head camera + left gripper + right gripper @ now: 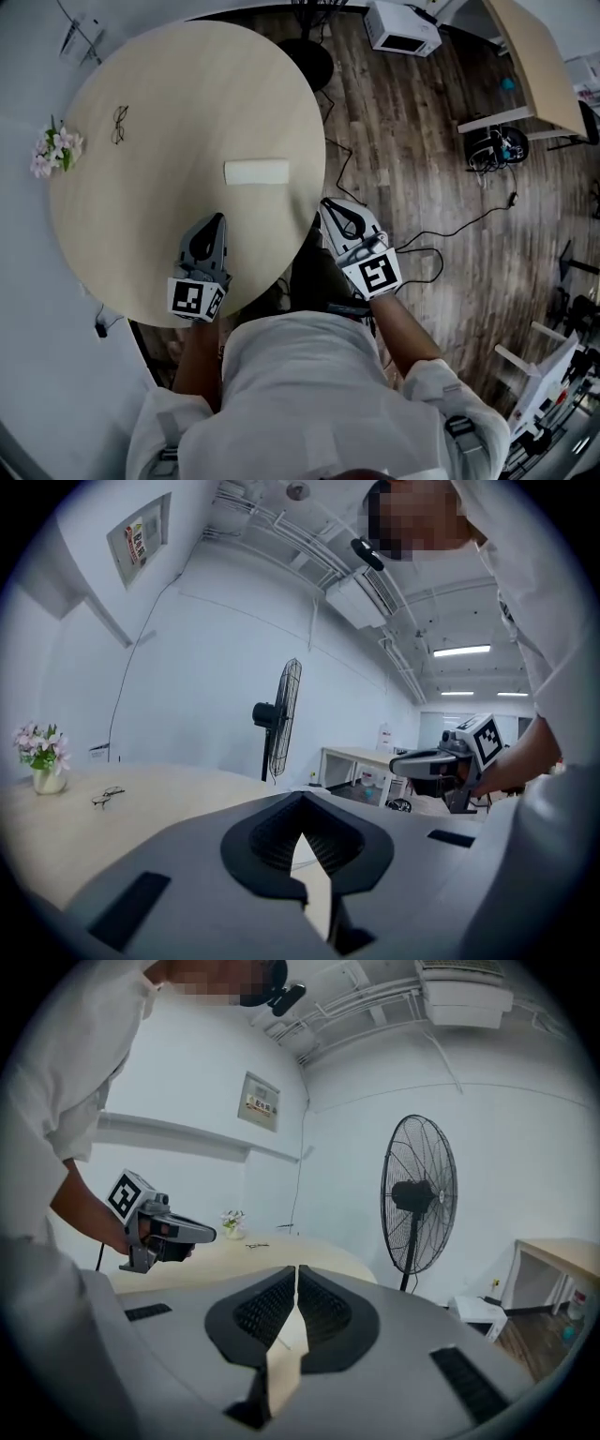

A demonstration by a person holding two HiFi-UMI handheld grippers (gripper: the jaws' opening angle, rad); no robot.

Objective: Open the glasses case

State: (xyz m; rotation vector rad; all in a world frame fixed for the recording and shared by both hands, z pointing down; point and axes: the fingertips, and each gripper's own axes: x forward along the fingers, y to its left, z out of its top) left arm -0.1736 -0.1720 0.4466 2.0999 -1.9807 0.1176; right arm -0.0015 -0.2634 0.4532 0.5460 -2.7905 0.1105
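Cream rectangular glasses case (256,172) lies flat on round pale wooden table (169,84), near right edge, apart from both grippers.
Left gripper (217,221) over table, jaws pressed together, empty.
Right gripper (328,204) at table edge, jaws together, empty.
Thin-framed eyeglasses (118,124) and pink flowers (54,150) at far left, well apart from case.

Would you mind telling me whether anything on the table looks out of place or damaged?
Nothing stands out. The glasses case lies flat on the round table, the glasses rest near the flowers, and nothing looks spilled or broken.
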